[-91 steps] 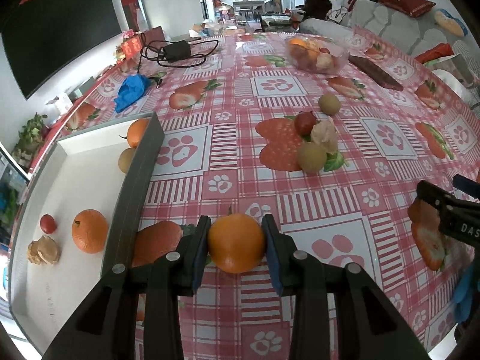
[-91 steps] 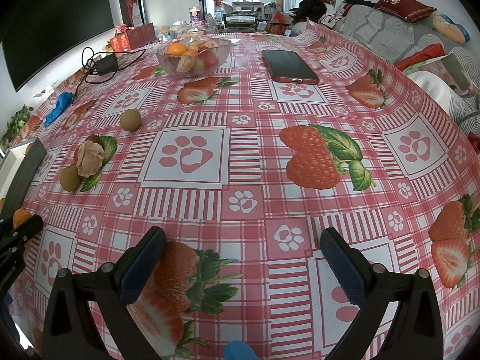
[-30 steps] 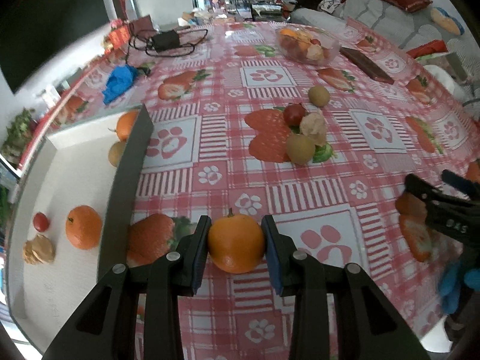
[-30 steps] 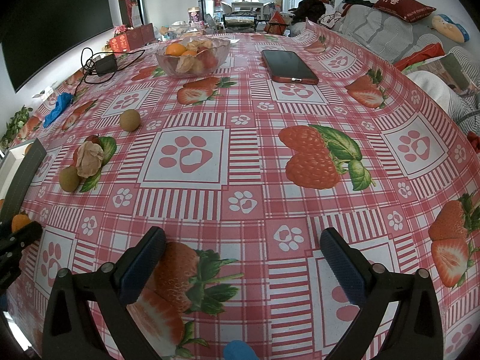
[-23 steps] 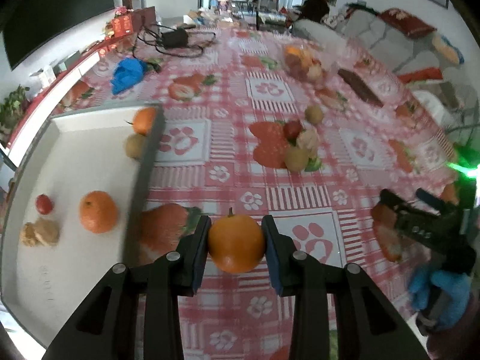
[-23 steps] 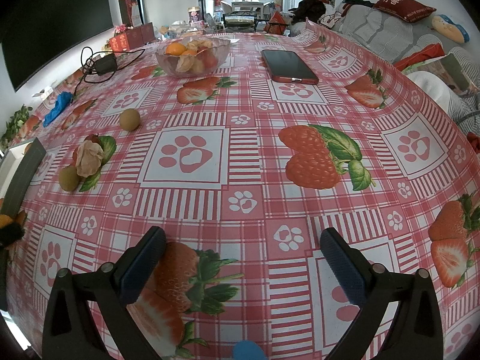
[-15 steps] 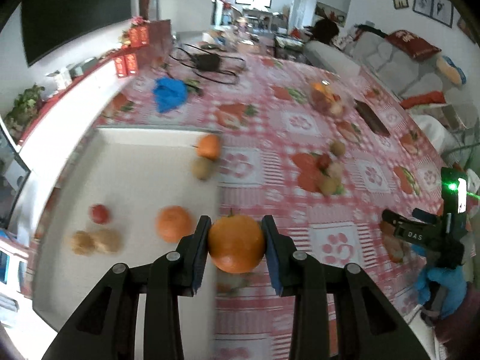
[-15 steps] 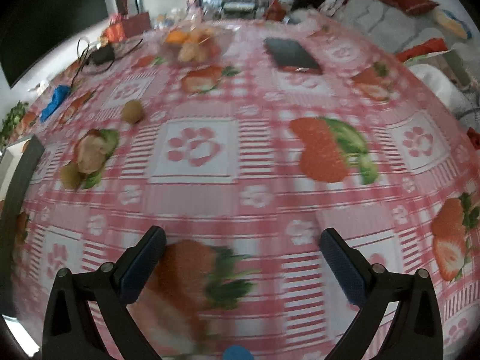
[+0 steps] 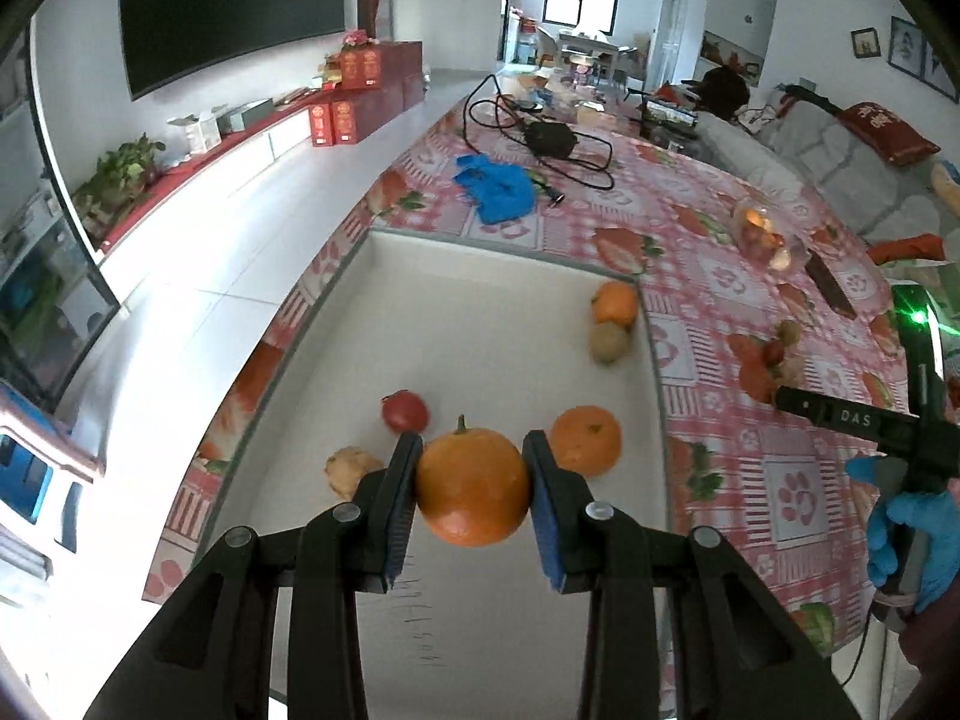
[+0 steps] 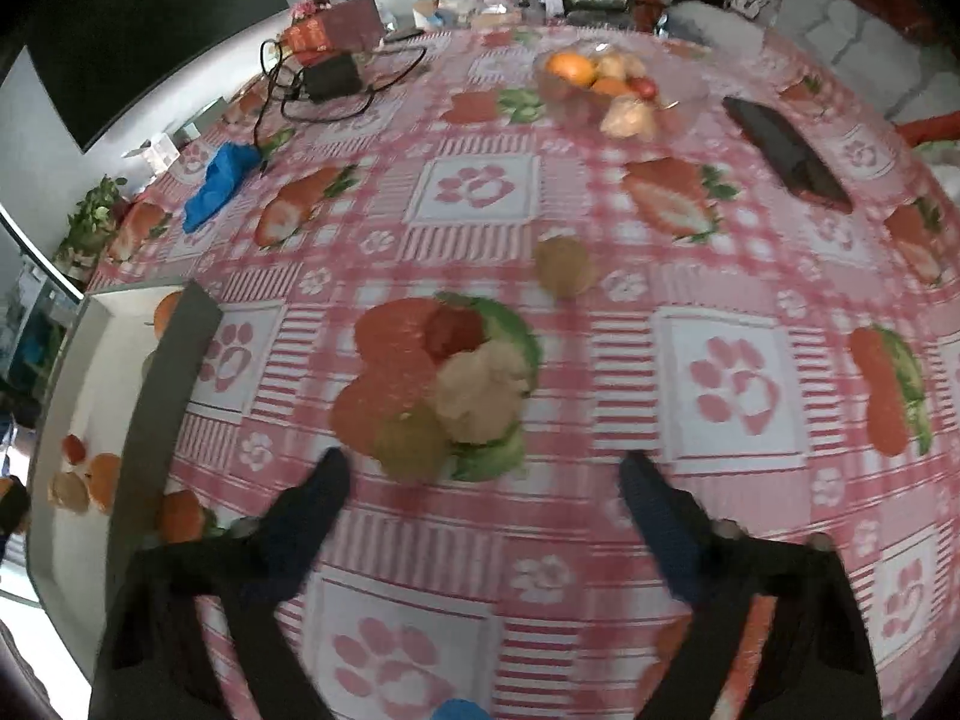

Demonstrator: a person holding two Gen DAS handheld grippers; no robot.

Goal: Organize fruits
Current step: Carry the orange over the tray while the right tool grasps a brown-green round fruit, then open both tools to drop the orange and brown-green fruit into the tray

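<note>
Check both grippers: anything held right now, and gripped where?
The left gripper holds an orange, pads clamped on its opposite sides at the widest part, stem up, above the white tray. The right gripper is open and holds nothing.

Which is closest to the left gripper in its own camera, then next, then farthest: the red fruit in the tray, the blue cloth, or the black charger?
1. red fruit, in the tray, just left.
2. blue cloth, beyond the tray.
3. black charger, farthest back.
</note>
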